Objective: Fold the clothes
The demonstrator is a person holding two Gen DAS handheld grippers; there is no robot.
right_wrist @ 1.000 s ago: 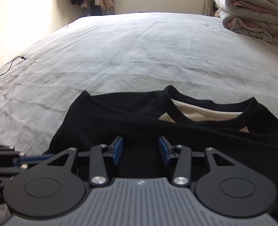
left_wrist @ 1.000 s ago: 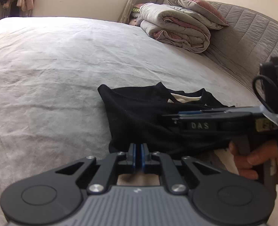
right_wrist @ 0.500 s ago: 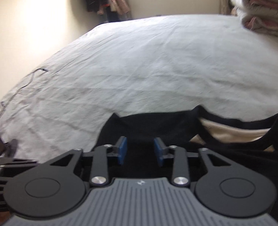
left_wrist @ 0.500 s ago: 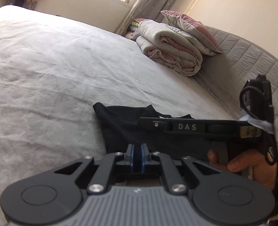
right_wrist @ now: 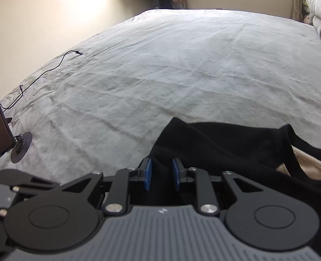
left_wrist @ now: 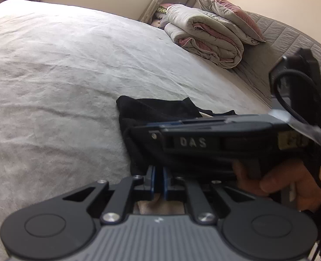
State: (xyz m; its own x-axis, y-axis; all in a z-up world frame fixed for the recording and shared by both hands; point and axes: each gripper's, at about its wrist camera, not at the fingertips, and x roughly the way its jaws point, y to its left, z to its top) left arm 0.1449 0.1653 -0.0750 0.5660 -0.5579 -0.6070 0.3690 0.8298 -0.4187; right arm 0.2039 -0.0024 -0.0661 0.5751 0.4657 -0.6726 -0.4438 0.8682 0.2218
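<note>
Pinching together with nothing visible between, the left gripper (left_wrist: 158, 181) sits behind the right gripper (right_wrist: 161, 177), whose jaws have just been narrowing around the black shirt (right_wrist: 225, 152); a phone stand (right_wrist: 19, 145) stands left, folded quilts (left_wrist: 206, 34) far ahead.

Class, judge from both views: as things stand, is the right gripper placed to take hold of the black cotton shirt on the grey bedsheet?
Probably yes: the right gripper already has the black cotton shirt between its just-closing jaws, nothing intervening.
</note>
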